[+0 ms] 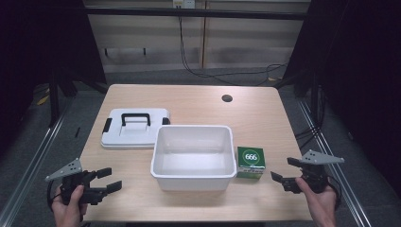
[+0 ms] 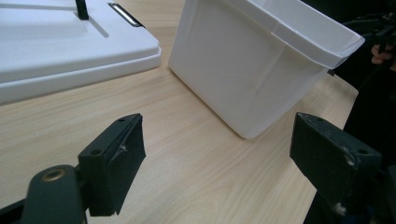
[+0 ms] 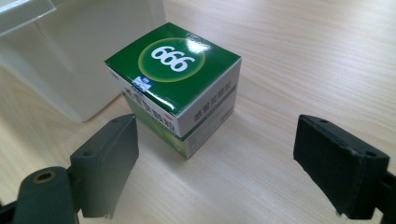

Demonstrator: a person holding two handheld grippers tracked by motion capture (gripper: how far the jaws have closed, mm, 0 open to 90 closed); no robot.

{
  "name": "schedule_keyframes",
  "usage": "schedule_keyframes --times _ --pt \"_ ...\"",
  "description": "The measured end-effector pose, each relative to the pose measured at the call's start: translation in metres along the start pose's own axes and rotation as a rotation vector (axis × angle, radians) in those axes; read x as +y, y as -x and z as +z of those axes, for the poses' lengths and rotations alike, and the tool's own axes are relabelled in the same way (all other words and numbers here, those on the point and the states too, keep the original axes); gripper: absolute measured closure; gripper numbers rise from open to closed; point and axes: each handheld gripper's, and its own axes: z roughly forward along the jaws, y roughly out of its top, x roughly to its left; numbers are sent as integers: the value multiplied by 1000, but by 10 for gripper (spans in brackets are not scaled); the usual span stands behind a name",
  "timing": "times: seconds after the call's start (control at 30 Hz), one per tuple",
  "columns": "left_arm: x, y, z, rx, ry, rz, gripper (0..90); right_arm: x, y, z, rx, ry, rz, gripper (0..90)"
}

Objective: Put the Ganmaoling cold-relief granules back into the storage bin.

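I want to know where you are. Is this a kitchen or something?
Probably a lab or workshop, not a kitchen: a bare wooden table, cables trailing on the floor, and dark metal frames around it.

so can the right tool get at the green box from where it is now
Probably yes. The right tool is open, jaws spread wider than the green box, which stands just ahead on bare table. The white bin sits beside the box, apart from it, not in the way.

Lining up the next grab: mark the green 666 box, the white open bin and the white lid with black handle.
Green cardboard 666 box (image 3: 175,60), right gripper view, its top face.
White plastic open bin (image 1: 194,128), high view, its far rim.
White flat lid with black handle (image 1: 116,138), high view, its near-left surface.
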Motion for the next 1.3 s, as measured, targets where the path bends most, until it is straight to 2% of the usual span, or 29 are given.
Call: schedule_keyframes --times 0.07,0.17,0.27,0.3,0.47,0.53,0.63,0.83,1.0,1.1,1.17,1.23,1.27,1.3 --pt "0 0 -1 2 3 0 180 6 0 0 11 -13 -22 135" --pt "0 -1 0 6 2 -6 180 15 -1 0 62 -18 -57 131" --pt "-1 -1 -1 6 2 -3 179 30 -4 6 49 -31 -97 134" --pt "-1 -1 -1 5 3 -3 179 30 -4 6 49 -31 -97 134" --pt "-1 -2 -2 6 8 -11 180 44 -10 14 54 -41 -166 131" --pt "-1 -1 -2 5 8 -10 180 49 -12 16 78 -54 -185 131" --pt "-1 -1 -2 4 10 -8 180 57 -13 20 113 -87 -196 134" --pt "-1 -1 -2 3 9 -9 180 70 -14 27 146 -168 -169 135" --pt "-1 -2 -1 5 8 -13 180 78 -14 34 194 -192 -178 152" --pt "-1 -1 -2 8 8 -11 180 83 -15 38 192 -219 -222 144" --pt "-1 -2 -2 7 9 -12 180 86 -15 41 211 -227 -246 143" --pt "-1 -2 -2 8 8 -12 181 87 -15 44 224 -210 -279 129" --pt "-1 -2 -1 7 7 -12 181 87 -15 45 214 -208 -295 127" --pt "-1 -2 -1 9 5 -11 181 88 -15 47 232 -211 -305 128"
